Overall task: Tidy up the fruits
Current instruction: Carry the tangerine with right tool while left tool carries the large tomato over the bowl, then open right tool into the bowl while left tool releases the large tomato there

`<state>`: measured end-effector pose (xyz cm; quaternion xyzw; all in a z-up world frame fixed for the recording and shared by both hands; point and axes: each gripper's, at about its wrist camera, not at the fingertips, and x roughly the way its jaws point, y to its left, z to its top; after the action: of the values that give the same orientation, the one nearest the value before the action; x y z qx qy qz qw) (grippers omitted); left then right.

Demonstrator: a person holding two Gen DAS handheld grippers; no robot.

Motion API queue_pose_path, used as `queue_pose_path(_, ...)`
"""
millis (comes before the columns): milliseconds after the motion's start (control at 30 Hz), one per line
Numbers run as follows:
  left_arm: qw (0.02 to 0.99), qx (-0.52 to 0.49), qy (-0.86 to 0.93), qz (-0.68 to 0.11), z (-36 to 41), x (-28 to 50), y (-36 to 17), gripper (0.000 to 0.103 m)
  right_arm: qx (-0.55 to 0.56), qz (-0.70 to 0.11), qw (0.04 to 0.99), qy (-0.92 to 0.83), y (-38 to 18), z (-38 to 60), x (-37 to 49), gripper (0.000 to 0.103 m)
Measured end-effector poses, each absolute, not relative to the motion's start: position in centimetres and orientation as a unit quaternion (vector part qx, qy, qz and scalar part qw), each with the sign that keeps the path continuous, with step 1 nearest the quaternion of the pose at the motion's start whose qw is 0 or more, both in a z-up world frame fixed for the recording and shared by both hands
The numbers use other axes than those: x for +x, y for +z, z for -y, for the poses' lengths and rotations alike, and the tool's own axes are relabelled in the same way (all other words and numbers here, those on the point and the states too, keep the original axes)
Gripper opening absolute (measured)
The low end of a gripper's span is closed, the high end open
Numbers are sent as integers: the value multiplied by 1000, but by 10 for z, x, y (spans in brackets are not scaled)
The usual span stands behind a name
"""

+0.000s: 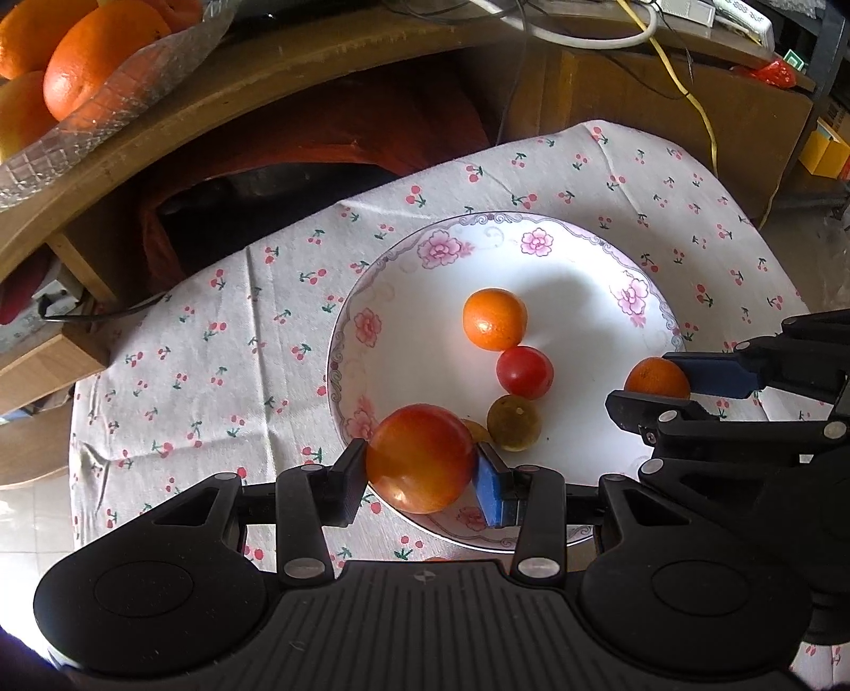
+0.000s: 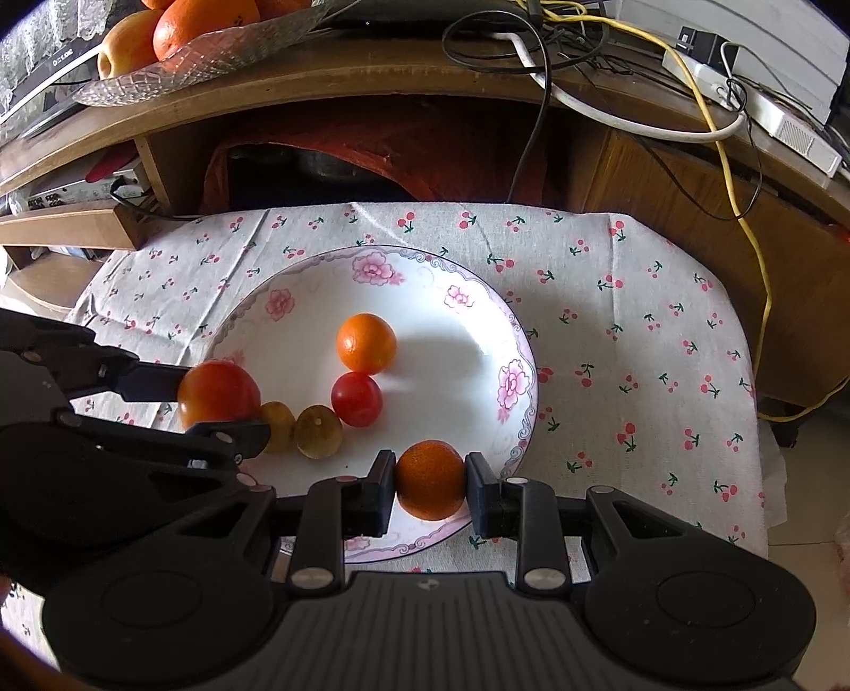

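The left gripper (image 1: 421, 470) has its jaws clamped on a large red-orange fruit (image 1: 421, 457) at the near left rim of the plate (image 1: 542, 234), and the right gripper (image 2: 430, 486) has its jaws pinched on a small orange (image 2: 430, 478) at the plate's near right rim. Both fruits appear to hang just above the plate, probably so they can be set down beside the others. Already lying in the plate are a second orange (image 1: 494, 319), a red tomato (image 1: 524, 372) touching it, and two dull yellow-green fruits (image 1: 513, 423) side by side nearer the left gripper. The plate sits in the middle of the cherry-print cloth (image 1: 212, 340) covering the counter. A glass dish of bigger oranges (image 2: 202, 26) stands on the wooden shelf behind, well apart.
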<state>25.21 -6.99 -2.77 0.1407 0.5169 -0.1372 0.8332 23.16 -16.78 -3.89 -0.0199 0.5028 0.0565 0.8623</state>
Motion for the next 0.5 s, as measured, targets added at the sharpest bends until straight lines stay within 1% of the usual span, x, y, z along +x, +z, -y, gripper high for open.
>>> queue_pose_path(500, 841, 145, -128, -506, 70, 250, -25, 55, -6, -496, 866, 54, -36, 171, 232, 30)
